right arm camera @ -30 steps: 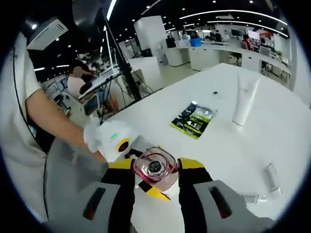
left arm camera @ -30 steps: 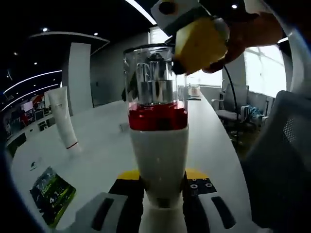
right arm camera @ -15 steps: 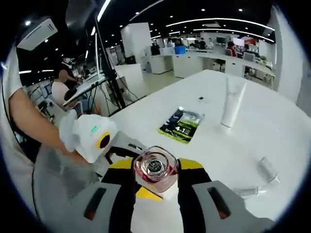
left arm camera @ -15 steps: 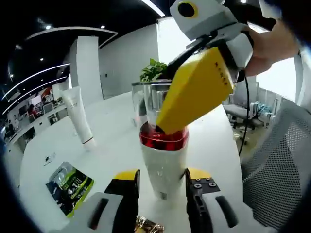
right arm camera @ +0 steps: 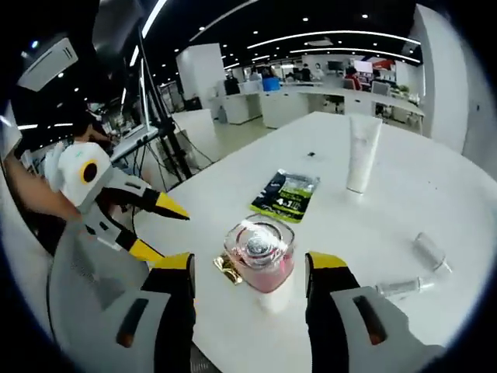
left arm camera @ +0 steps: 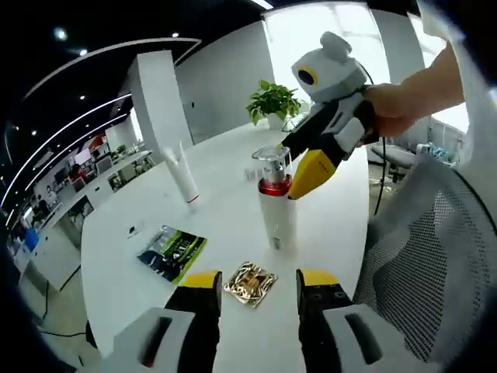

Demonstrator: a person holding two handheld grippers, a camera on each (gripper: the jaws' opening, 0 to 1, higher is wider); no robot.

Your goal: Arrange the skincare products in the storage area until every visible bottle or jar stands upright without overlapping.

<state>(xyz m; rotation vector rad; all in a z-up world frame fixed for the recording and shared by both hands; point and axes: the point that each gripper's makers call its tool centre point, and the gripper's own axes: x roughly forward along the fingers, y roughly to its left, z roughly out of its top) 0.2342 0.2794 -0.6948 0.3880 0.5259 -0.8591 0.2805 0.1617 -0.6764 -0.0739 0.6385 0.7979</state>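
The right gripper [right arm camera: 250, 272] is standing wide around the upright pump bottle [right arm camera: 262, 260] at frame centre — the left gripper [left arm camera: 252, 287], also spread, is hanging clear — best lifting straight off without nudging it.

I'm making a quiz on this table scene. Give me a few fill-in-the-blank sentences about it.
1. The pump bottle stands ____ on the table.
2. The liquid under its clear cap is ____.
3. The left gripper is ____, with the bottle out ahead of it.
4. The white tube stands beyond a green ____.

Missing words: upright; red; open; packet
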